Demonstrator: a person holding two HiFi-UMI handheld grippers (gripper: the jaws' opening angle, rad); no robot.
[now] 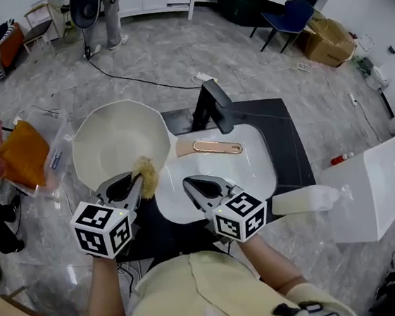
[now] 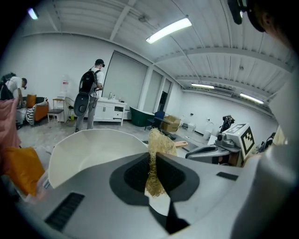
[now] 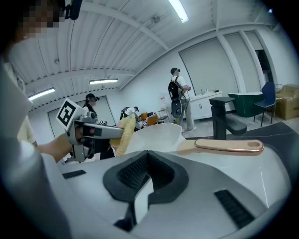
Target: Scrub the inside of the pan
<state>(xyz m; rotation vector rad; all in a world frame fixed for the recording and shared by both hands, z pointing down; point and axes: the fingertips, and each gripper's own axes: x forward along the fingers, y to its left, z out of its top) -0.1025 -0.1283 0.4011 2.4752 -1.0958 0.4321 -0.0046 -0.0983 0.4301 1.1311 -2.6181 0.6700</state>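
Pad [image 1: 145, 174] at pan [image 1: 114, 138] rim
Left gripper [image 1: 138, 184] level, fingers clamped on pad; right gripper [image 1: 191, 185] just right of pan, fingers closed, empty.

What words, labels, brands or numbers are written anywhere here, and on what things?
None can be read.
The cube on the left gripper and the cube on the right gripper show only black-and-white square patterns, no letters.
Any print on the cardboard box is too small to read.
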